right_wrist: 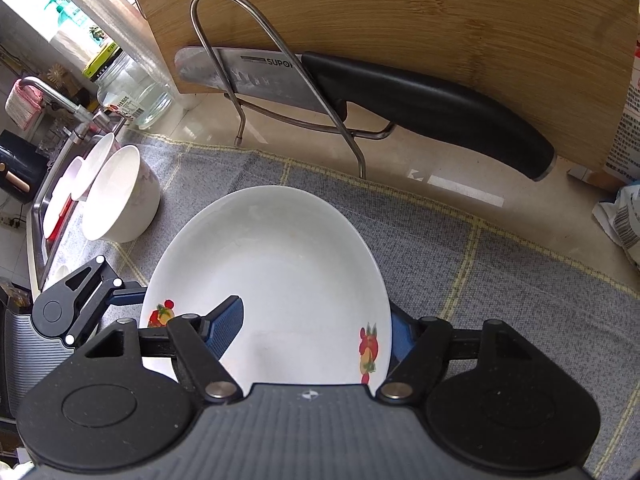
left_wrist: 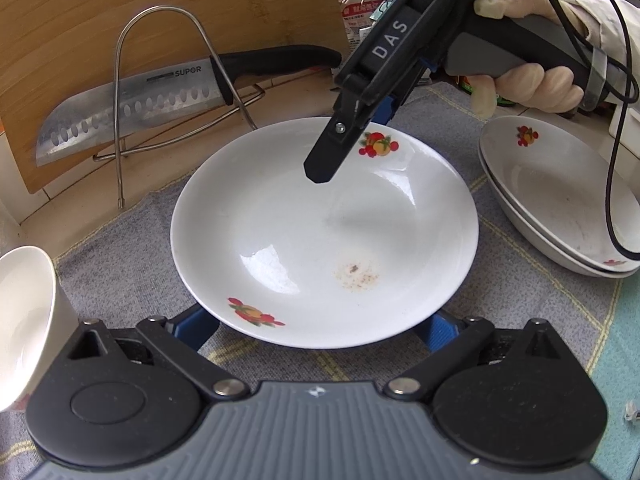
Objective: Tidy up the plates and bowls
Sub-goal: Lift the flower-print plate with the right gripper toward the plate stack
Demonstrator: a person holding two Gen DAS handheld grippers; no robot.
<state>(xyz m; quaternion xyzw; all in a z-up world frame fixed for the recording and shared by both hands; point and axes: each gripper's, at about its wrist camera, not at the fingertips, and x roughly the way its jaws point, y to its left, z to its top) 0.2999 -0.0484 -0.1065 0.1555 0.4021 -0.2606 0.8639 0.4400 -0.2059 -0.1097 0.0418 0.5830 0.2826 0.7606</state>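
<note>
The right gripper (right_wrist: pixel 316 330) pinches the far rim of the white plate (left_wrist: pixel 324 236) on the grey cloth (right_wrist: pixel 500 264), the left gripper (left_wrist: pixel 316 328) stays wide open around its near rim, and two more plates (left_wrist: pixel 560 200) sit stacked beside it

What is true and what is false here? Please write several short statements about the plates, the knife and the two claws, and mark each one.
1. The right claw grips the plate at its rim, from above and from below. True.
2. The knife lies flat on the cloth. False: it rests in the wire rack.
3. The left claw is shut on a bowl. False: it is open, at the plate's near rim.
4. The stacked dishes sit beside the plate. True.
5. The plate is spotless. False: it has a brownish stain.
</note>
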